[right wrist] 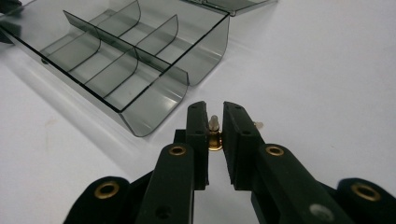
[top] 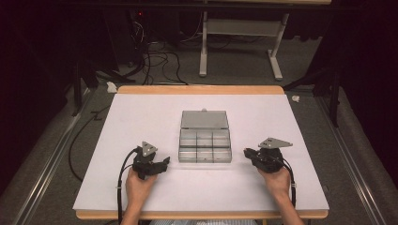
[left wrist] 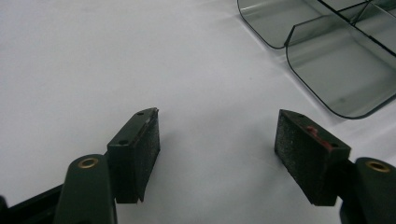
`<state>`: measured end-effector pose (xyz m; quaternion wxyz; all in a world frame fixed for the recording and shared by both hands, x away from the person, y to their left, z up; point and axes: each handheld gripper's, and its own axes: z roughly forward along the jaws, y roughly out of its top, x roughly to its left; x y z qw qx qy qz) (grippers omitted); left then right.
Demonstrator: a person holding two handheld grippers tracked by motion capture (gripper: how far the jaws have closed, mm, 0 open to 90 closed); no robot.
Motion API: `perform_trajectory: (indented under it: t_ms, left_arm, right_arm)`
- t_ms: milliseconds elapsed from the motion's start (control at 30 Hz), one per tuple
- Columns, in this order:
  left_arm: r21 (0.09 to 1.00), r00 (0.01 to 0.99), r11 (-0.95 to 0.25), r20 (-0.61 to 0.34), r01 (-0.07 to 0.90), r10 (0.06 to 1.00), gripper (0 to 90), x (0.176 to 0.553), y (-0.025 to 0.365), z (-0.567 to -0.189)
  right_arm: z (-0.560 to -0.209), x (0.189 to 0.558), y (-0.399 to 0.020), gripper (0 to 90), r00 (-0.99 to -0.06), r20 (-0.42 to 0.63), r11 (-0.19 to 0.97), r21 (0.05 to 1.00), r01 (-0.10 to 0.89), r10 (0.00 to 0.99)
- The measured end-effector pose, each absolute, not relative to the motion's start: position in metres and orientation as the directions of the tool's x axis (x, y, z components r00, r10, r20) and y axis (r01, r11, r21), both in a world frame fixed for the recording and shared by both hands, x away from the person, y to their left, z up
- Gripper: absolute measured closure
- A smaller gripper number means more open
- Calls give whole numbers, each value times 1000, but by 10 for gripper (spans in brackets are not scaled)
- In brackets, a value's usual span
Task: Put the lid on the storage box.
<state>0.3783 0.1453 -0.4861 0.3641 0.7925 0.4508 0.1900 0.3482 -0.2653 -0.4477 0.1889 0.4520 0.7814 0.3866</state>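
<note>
At lower right of the right gripper view, the right tool (right wrist: 215, 122) pinches a small brass fitting (right wrist: 214, 138) beside the compartment box (right wrist: 140, 88); the left tool (left wrist: 217, 140) gapes wide, holding nothing.

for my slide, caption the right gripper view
Right claw pinching a small brass part beside the open smoky compartment box.

Left gripper (left wrist: 217, 140) jaws wide apart; right gripper (right wrist: 215, 128) jaws nearly closed.
</note>
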Motion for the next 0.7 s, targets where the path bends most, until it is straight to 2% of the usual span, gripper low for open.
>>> perform_trajectory:
  t_ms: [700]
  left_arm:
    - [748,522,-328,-28,576,853,313,378,145,-486]
  right_arm:
    - [-430,351,-252,822,-573,74,303,790,534,816]
